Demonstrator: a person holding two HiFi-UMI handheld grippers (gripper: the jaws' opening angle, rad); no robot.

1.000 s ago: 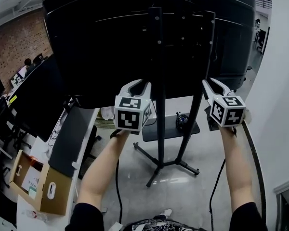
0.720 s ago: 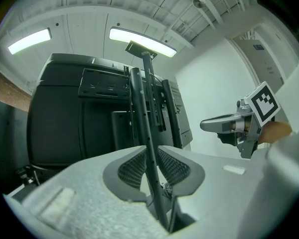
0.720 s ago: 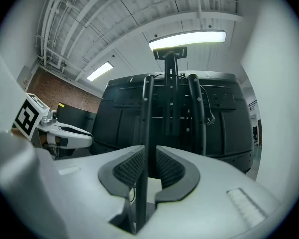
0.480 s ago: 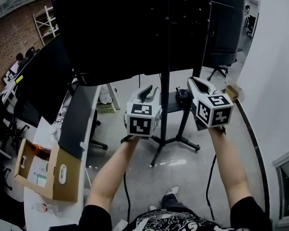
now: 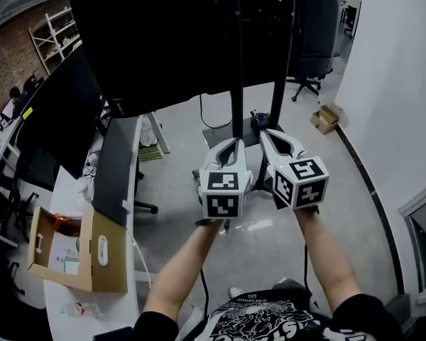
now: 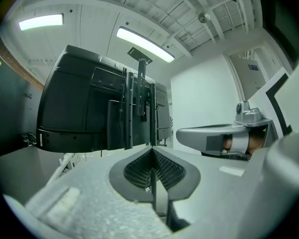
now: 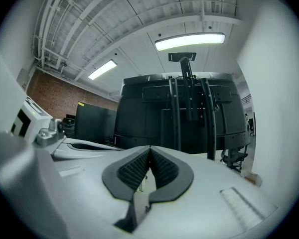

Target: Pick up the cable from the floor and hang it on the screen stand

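Observation:
The screen stand (image 5: pixel 236 62) is a black post frame that carries a big black screen (image 5: pixel 163 41), seen from behind. A dark bundle (image 5: pixel 258 120), possibly coiled cable, rests on the stand's small shelf; I cannot tell what it is. My left gripper (image 5: pixel 231 143) and right gripper (image 5: pixel 264 133) are held side by side in front of the stand, apart from it. Both are shut with nothing between the pads. The left gripper view shows its gripper (image 6: pixel 152 151) pointing at the stand (image 6: pixel 132 108). So does the right gripper view, with its gripper (image 7: pixel 149 149) and the stand (image 7: pixel 189 108).
A white table with an open cardboard box (image 5: pixel 71 251) stands at the left, with black monitors (image 5: pixel 57 119) behind it. A white wall (image 5: pixel 390 84) runs along the right. A small box (image 5: pixel 325 117) and an office chair (image 5: pixel 309 84) sit beyond the stand.
Both grippers have drawn back from the stand and come together at the middle. Their jaws have gone from open to shut. The stand now looks farther away.

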